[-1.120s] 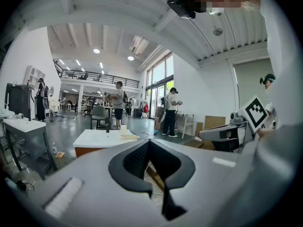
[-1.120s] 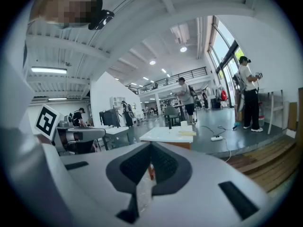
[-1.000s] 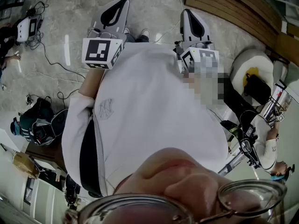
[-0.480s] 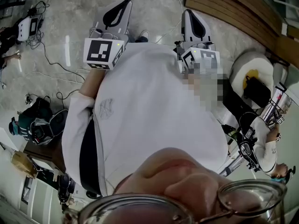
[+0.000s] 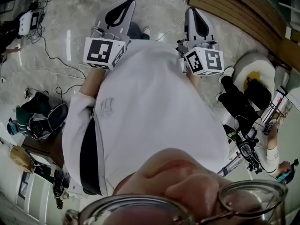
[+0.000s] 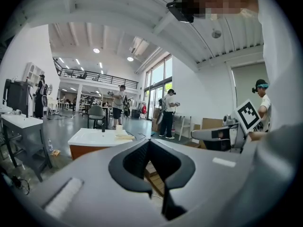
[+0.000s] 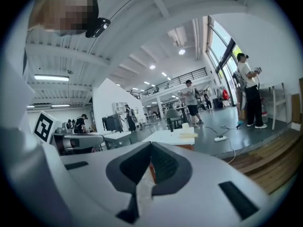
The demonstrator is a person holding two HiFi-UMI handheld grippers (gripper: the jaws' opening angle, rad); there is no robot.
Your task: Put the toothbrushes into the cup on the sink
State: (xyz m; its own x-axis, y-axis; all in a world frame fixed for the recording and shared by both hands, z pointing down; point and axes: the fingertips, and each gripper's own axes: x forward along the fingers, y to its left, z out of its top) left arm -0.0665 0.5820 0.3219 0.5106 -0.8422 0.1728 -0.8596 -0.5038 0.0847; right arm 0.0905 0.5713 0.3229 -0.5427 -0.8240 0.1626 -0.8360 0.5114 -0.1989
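White sink (image 7: 165,137) stands well apart at the middle of the right gripper view, with a pale cup (image 7: 185,126) near its right edge and open grey floor (image 7: 227,129) around it. The toothbrushes are too small to tell. Left gripper (image 6: 148,143) and right gripper (image 7: 151,145) are both clenched, with nothing between the jaws.

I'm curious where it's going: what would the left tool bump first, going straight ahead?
Nothing close: the left tool points over open floor. The white sink sits slightly left; depth's unclear.
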